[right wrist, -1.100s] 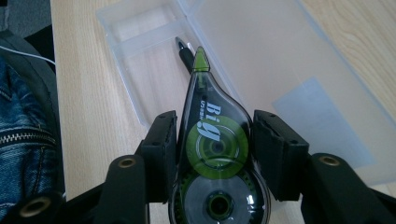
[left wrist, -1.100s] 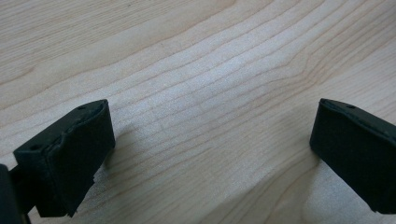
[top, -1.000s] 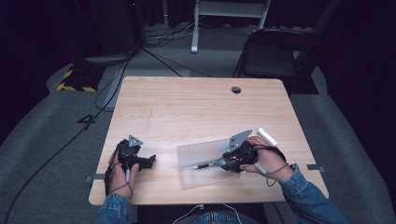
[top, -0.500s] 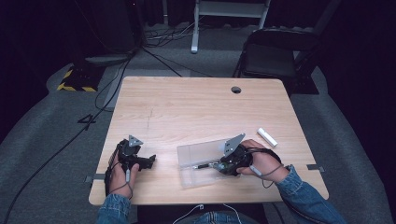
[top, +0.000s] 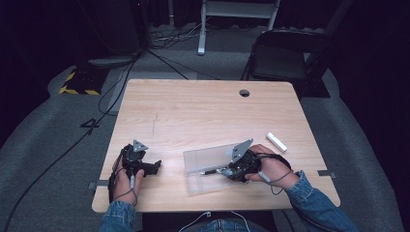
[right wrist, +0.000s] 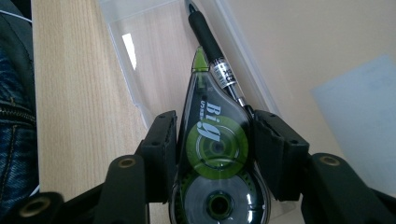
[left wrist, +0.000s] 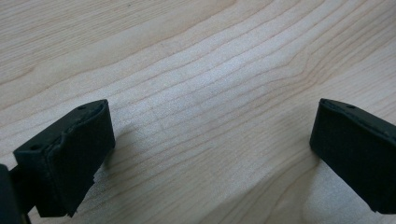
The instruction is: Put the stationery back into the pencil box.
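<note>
Already the right tongs (right wrist: 212, 140) are gripping the correction tape (right wrist: 215, 154) over the clear box (top: 205, 166) w/ a pen (right wrist: 212, 46) inside; white stick (top: 276, 141) is waiting on bench (top: 193, 111). Left tongs (left wrist: 210, 149) are sitting wide, holding 0.

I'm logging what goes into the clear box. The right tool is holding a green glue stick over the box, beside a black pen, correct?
Not quite. The right tool grips a green correction tape dispenser, not a glue stick; the right gripper view shows its reels. The rest holds: it is over the clear box, beside the black pen.
</note>
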`<state>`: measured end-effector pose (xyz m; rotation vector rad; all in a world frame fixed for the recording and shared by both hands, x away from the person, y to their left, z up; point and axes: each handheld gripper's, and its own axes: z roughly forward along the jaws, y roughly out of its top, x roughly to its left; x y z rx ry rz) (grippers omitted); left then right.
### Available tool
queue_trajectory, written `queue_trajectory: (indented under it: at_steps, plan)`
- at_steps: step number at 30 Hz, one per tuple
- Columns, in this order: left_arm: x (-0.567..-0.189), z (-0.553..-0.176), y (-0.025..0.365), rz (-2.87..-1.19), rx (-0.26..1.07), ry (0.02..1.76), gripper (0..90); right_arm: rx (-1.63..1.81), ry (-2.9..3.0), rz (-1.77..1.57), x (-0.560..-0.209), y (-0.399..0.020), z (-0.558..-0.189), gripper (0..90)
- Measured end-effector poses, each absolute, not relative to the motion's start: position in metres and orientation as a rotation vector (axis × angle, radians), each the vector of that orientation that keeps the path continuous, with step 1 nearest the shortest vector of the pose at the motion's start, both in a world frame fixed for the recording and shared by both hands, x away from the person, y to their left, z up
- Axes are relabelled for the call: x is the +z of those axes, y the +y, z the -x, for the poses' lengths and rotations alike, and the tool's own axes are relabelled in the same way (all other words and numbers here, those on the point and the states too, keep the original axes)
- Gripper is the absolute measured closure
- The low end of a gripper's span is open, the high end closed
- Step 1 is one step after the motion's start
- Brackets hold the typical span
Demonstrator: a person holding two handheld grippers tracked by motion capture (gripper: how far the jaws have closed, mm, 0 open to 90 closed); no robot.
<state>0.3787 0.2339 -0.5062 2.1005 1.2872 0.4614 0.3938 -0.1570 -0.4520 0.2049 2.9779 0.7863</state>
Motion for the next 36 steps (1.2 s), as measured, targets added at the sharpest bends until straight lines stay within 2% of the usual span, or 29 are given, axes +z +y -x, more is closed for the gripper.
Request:
queue_trajectory:
  at_steps: [36]
  plan:
    - [-0.506,-0.379,0.234,-2.100,0.462,1.287,0.2,0.699,3.068,-0.197,-0.463,-0.156,-0.392,51.5]
